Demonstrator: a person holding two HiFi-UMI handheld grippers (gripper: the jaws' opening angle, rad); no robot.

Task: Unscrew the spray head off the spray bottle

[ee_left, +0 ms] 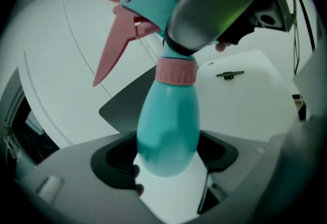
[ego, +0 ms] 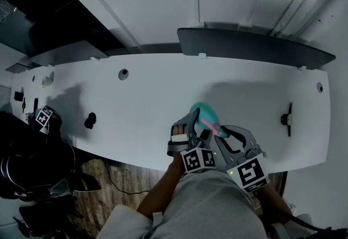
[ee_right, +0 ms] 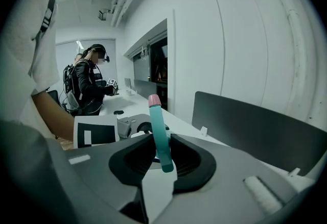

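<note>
Left hand-held gripper [ee_left: 168,162]: clenched on the spray bottle [ee_left: 168,126], pads against both sides of the teal body near its base. Bottle stands roughly upright in its view, and the neck leans a little.

Right hand-held gripper [ee_right: 162,159]: closed on the spray head [ee_left: 148,6]. In its own view the teal head sits edge-on between the two black pads, which meet it on either side, and the pink nozzle tip [ee_right: 154,100] sticks up past them. From the left gripper view, the right gripper's grey body covers the rear of the head.

Bottle details: the pink collar [ee_left: 176,71] is on the neck between body and head, and no gap shows there. The pink trigger [ee_left: 113,49] hangs down off the front of the head, clear of both grippers.

Location: the bottle is over the white table [ego: 163,102], close to its near edge and right of the middle, with both grippers bunched around it. Can't tell whether the base touches the table top.

Other items:
- small black part [ego: 285,119] near the right end of the table, well apart from the bottle
- black knob-like object [ego: 90,120] by the near edge on the left side
- round hole [ego: 123,74] toward the far edge
- dark grey divider panel [ego: 255,47] along the far edge

A second person [ee_right: 89,85] stands further along the table, seen in the right gripper view.
</note>
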